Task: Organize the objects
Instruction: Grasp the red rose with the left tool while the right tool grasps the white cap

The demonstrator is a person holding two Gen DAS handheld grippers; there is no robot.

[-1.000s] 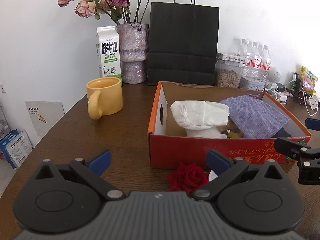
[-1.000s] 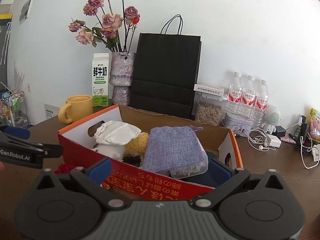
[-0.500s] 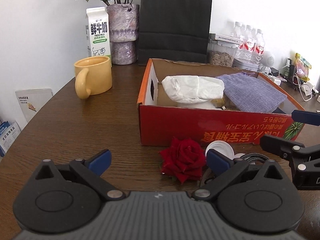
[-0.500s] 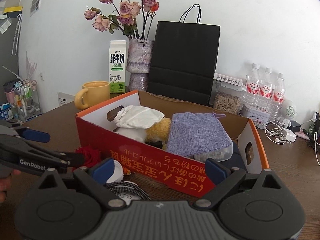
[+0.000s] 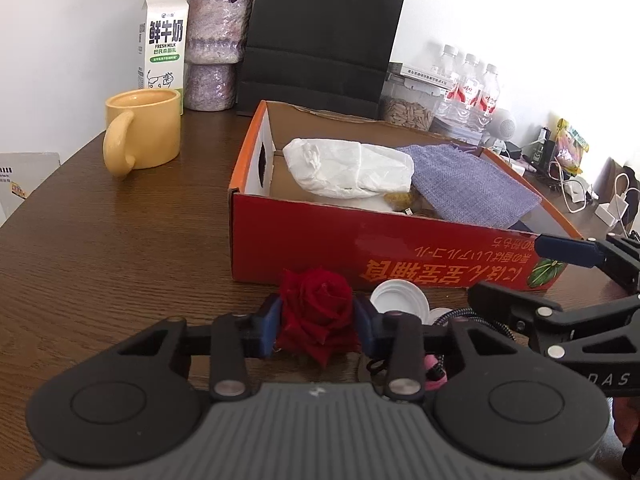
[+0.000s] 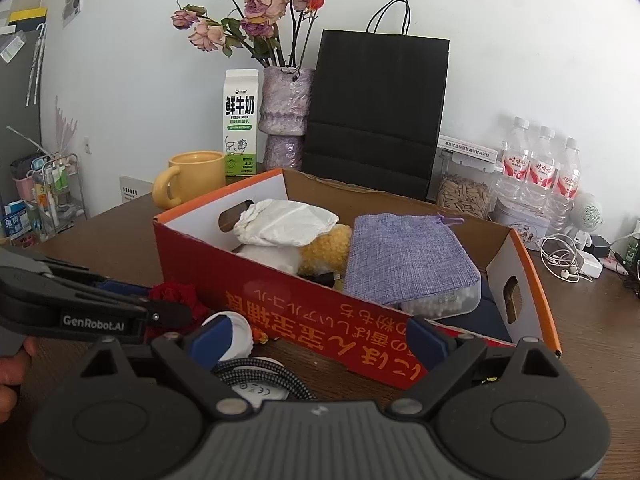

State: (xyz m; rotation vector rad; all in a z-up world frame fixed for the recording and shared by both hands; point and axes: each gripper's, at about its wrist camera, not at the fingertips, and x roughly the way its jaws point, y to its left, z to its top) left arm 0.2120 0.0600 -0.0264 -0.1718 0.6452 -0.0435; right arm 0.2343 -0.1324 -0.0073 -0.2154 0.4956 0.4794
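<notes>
A red rose head lies on the brown table just in front of the red cardboard box. My left gripper is shut on the rose, its blue pads pressed against both sides. The rose also shows in the right wrist view, behind the left gripper's finger. My right gripper is open and empty, low in front of the box's long red wall. The box holds a white bag, a yellow plush and a purple cloth pouch.
A white lid and a braided cable lie on the table beside the rose. A yellow mug, milk carton, vase and black paper bag stand behind. Water bottles and chargers are at the right.
My left gripper has moved forward and down to the rose and shut on it. My right gripper has dropped lower in front of the box and stays open.
</notes>
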